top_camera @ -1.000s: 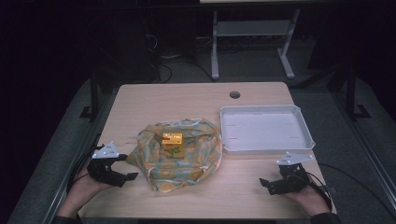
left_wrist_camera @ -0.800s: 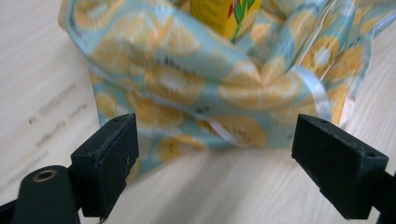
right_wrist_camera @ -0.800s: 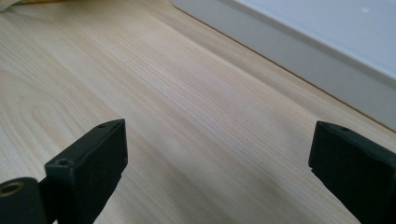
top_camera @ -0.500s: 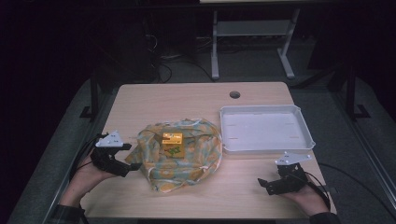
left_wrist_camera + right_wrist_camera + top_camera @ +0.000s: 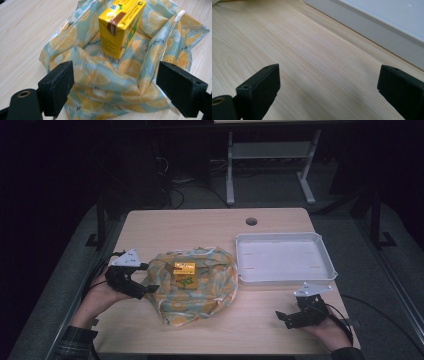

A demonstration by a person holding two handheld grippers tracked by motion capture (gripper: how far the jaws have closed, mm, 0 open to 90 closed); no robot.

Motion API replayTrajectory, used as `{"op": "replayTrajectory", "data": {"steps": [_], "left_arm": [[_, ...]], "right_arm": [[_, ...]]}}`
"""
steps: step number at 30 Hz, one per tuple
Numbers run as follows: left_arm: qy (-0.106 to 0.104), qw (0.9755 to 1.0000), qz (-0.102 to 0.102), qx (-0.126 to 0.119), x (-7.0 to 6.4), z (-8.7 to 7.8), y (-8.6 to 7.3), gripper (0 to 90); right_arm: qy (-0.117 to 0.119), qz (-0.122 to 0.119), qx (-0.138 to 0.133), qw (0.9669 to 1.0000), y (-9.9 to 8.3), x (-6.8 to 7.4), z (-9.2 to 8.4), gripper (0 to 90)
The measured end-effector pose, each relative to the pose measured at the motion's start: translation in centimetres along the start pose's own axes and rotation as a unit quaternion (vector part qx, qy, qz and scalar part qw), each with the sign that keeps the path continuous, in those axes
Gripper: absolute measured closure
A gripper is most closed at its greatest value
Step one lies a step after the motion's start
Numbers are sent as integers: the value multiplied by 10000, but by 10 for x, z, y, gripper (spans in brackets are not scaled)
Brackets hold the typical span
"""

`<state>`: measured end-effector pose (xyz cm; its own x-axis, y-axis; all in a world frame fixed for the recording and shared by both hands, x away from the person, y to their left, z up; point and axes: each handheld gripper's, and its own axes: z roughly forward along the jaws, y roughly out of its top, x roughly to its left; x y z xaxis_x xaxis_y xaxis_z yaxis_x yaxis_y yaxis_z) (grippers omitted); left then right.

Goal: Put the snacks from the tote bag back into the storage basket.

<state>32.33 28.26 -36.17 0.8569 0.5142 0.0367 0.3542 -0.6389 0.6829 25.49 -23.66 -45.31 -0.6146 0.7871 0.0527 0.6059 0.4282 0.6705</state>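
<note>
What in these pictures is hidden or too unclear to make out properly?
- Juice box: in the left gripper view its top is cut off by the upper edge, and the print is too small to read.
- Patterned cloth: in the high view, whatever lies beneath it is hidden by the cloth itself.
- White tray: in the right gripper view most of it runs off the edges.
- Room behind the table: the high view is too dark there.

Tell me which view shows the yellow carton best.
The left gripper view: the yellow carton stands upright on the lemon-print cloth, close, print visible. In the high view it is a small yellow block. The right gripper view faces bare table.
</note>
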Motion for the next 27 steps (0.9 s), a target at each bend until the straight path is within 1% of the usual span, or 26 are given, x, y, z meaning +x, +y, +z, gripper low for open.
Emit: {"op": "replayTrajectory", "data": {"steps": [5, 7, 9, 14, 15, 16, 17, 18, 19, 20, 24, 27], "left_arm": [[-40, 9999, 109, -8, 0, 5, 12, 142], [-41, 9998, 195, 32, 1, 7, 15, 143], [-51, 9998, 190, 27, 1, 8, 18, 143], [-88, 9996, 269, 37, 2, 12, 25, 142], [-105, 9996, 250, 6, 2, 12, 26, 143], [-114, 9995, 283, 15, 3, 13, 27, 143], [-117, 9996, 253, 33, 2, 14, 28, 143], [-126, 9995, 292, 62, 3, 15, 29, 143], [-134, 9995, 274, 26, 2, 16, 30, 143], [-147, 9994, 311, 48, 3, 17, 31, 143], [-179, 9993, 333, 53, 3, 21, 36, 143], [-201, 9990, 396, 62, 3, 25, 41, 143]], "right_arm": [[4, -8, 11, 10000, 0, 0, 0, 42], [6, -12, 12, 10000, 0, 0, 0, 42], [8, -3, 18, 10000, 0, 0, 0, 42], [15, -20, 16, 10000, 0, 0, 0, 42], [17, -19, 18, 10000, 0, 0, 0, 42], [17, -18, 20, 10000, 0, 0, 0, 42], [17, -14, 23, 10000, 0, 0, 0, 42], [17, -11, 21, 10000, 0, 0, 0, 42], [17, -13, 20, 10000, 0, 0, 0, 42], [19, -9, 23, 10000, 0, 0, 0, 42], [35, -5, 45, 10000, 0, 0, 1, 42], [49, -24, 42, 10000, 0, 0, 1, 42]]}}
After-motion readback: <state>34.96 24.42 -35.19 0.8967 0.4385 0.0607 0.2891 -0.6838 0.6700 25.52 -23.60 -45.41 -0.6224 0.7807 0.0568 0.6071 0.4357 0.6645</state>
